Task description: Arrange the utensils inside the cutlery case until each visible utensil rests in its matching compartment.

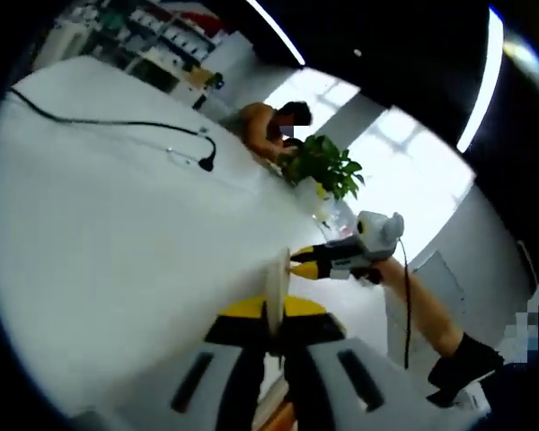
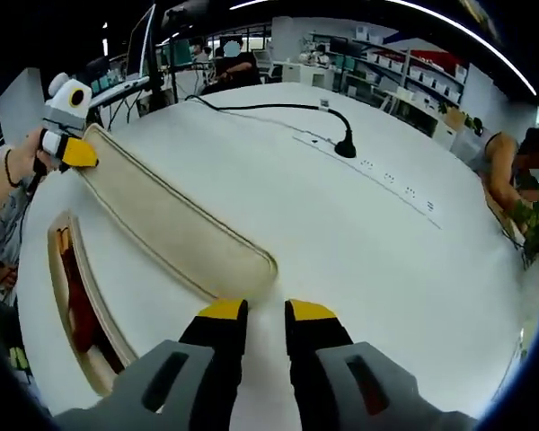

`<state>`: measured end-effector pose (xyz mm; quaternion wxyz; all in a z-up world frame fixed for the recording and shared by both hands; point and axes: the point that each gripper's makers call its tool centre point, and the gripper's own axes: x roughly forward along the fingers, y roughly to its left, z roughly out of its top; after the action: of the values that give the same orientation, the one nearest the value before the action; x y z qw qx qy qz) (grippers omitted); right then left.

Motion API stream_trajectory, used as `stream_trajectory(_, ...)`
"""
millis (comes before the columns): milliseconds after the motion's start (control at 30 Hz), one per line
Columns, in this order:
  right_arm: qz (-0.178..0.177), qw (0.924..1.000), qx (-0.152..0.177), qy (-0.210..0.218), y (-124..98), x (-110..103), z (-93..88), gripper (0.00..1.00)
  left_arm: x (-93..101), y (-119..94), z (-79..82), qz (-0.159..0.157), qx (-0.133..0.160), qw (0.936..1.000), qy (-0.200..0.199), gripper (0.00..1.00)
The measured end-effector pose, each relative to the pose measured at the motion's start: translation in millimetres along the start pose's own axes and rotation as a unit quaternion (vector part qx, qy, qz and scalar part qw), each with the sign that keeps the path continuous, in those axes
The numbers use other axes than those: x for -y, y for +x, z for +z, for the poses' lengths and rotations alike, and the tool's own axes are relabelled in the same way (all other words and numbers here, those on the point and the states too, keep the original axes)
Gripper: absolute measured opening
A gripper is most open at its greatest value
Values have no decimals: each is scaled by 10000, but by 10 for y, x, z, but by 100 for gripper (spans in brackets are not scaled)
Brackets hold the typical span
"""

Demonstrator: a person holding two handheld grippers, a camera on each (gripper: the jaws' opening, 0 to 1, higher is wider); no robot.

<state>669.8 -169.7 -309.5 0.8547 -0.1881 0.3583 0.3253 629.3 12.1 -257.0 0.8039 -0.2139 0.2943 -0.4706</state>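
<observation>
The cutlery case lies open on the white table [image 2: 359,269]. Its beige lid [image 2: 162,220] stretches as a long flap from the upper left down toward my right gripper [image 2: 257,314]. Those jaws stand slightly apart just short of the flap's rounded end, with nothing between them. The case's base [image 2: 76,314] lies at the left, showing a red lining; its contents are unclear. My left gripper [image 2: 72,151] clamps the flap's far end. In the left gripper view the lid [image 1: 276,274] is edge-on, with my left gripper [image 1: 271,314] shut on it and the right gripper [image 1: 341,256] beyond.
A black cable [image 2: 269,108] ends in a plug [image 2: 345,148] by a white power strip [image 2: 386,178] on the table's far side. A person [image 2: 508,171] leans at the right edge beside a green plant [image 1: 328,166]. Shelves and desks stand behind.
</observation>
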Motion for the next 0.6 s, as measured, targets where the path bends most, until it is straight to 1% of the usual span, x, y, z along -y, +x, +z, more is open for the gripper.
stream_trajectory(33, -1, 9999, 71, -115, -31, 4, 37, 17, 17, -14, -27, 2, -65, 9995, 307, 3)
stream_trajectory(67, 46, 9994, 140, -311, -59, -9, 81, 17, 26, -24, -53, 6, -163, 9972, 724, 3)
stream_trajectory(100, 71, 9984, 208, -516, -86, -22, 124, 17, 39, -31, -84, 8, -288, 9917, 1249, 3)
stream_trajectory(133, 72, 9968, 265, -746, -108, -35, 168, 17, 64, -34, -136, 9, -436, 9816, 1861, 3)
stream_trajectory(167, 91, 9950, 291, -946, -117, -55, 194, 17, 102, -39, -236, 37, -638, 9772, 2027, 3)
stream_trajectory(200, 160, 9899, 254, -1385, -131, -110, 214, 17, 133, -28, -268, -57, -668, 9760, 2071, 3)
stream_trajectory(233, 132, 9871, 213, -1583, -136, -119, 217, 17, 156, -28, -288, -128, -699, 9730, 2194, 3)
stream_trajectory(267, 13, 9830, 164, -1831, -142, -110, 231, 17, 150, -31, -281, -140, -711, 9697, 2335, 3)
stream_trajectory(333, 7, 9693, 84, -2459, -142, -162, 248, 17, 122, -38, -266, -79, -740, 9625, 2608, 3)
stream_trajectory(367, 78, 9638, 95, -2664, -135, -207, 253, 17, 116, -40, -269, -72, -769, 9588, 2735, 3)
stream_trajectory(400, 190, 9600, 71, -2792, -125, -260, 237, 17, 97, -47, -291, -46, -873, 9504, 2984, 3)
stream_trajectory(433, 262, 9597, 26, -2798, -117, -287, 214, 16, 73, -54, -312, -19, -979, 9434, 3169, 3)
stream_trajectory(467, 247, 9606, 12, -2767, -104, -282, 212, 16, 73, -55, -319, -34, -993, 9403, 3256, 3)
stream_trajectory(500, 261, 9608, -14, -2759, -91, -274, 203, 16, 82, -57, -299, -60, -935, 9408, 3257, 3)
stream_trajectory(533, 272, 9608, -28, -2758, -84, -268, 194, 15, 66, -64, -285, -32, -936, 9407, 3260, 3)
stream_trajectory(600, 315, 9608, -55, -2754, -86, -270, 170, 10, 26, -83, -249, 32, -912, 9384, 3334, 3)
